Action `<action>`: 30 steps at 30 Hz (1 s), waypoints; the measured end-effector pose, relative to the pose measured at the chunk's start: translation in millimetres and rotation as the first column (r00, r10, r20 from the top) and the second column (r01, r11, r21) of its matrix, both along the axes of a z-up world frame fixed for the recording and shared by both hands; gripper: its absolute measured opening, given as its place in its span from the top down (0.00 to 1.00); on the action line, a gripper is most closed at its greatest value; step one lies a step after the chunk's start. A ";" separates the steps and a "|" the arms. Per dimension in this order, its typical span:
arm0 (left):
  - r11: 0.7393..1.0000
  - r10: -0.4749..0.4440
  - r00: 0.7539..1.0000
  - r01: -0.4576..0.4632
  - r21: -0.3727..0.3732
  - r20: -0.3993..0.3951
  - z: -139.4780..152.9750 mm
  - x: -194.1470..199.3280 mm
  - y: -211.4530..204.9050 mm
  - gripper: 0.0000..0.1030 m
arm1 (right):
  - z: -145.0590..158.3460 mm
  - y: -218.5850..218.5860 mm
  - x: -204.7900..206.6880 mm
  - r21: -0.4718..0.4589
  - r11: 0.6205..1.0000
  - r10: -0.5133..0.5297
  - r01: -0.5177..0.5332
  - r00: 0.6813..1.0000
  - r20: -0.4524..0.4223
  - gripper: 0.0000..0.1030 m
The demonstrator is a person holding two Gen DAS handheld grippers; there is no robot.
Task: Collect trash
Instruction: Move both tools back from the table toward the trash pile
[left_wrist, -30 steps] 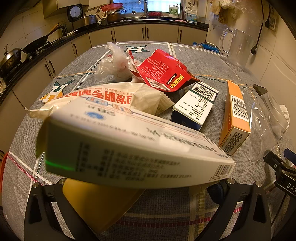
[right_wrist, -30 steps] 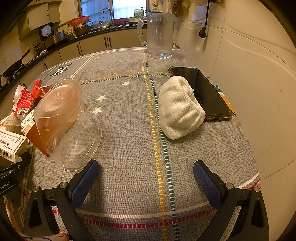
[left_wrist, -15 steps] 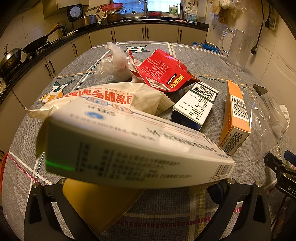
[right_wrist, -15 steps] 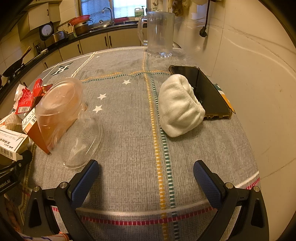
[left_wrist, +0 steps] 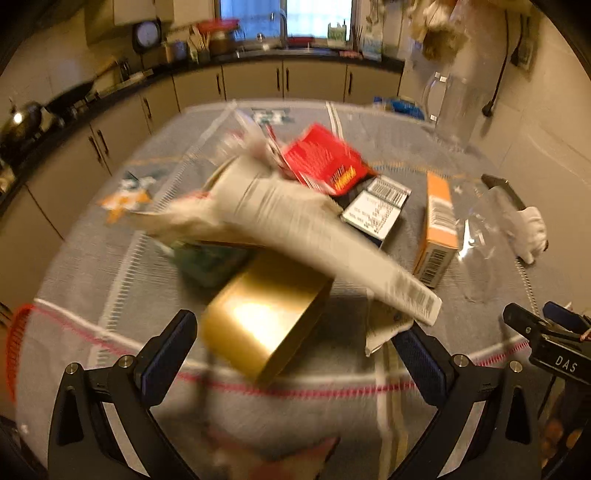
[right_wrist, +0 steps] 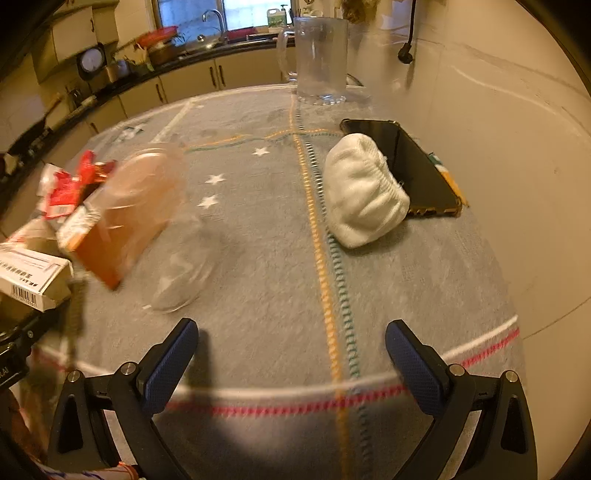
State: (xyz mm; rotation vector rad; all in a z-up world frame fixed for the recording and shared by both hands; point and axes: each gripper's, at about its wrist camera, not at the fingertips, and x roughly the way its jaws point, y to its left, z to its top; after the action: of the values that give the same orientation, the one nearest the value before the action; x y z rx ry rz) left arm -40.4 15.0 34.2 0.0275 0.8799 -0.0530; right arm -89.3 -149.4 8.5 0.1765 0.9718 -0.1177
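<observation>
Grey patterned tablecloth covers the table; kitchen cabinets stand behind. Trash lies heaped: blurred white carton over gold box, red wrapper, orange box. My left gripper and right gripper both stand wide, holding nothing. White cloth touches phone.

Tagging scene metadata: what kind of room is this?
Most likely a home kitchen: a sink tap under the window, a run of base cabinets, and a wok on the counter behind the cloth-covered table.
</observation>
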 end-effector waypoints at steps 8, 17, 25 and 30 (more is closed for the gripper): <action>0.999 0.044 0.990 -0.045 0.006 0.133 37.3 -53.4 23.3 0.00 | 23.0 25.7 -37.1 0.036 0.999 0.029 -0.033 0.994 0.103 0.01; 0.987 0.115 0.962 -0.139 0.080 0.246 52.9 -100.3 46.9 0.00 | 59.7 66.4 -84.2 -0.028 0.997 0.078 -0.073 0.953 0.294 0.01; 0.977 0.131 0.939 -0.176 0.119 0.320 66.0 -142.0 65.5 0.00 | 78.1 100.5 -125.5 -0.080 0.993 0.118 -0.092 0.883 0.455 0.01; 0.978 0.134 0.936 -0.178 0.110 0.325 70.0 -160.3 70.0 0.00 | 79.2 109.5 -139.0 -0.056 0.993 0.120 -0.106 0.889 0.442 0.01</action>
State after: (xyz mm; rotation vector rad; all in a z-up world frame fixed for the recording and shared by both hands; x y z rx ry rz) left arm -200.7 85.0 104.2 0.0925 0.5598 0.1583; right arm -228.3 -39.8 87.8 0.1104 0.5188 0.0173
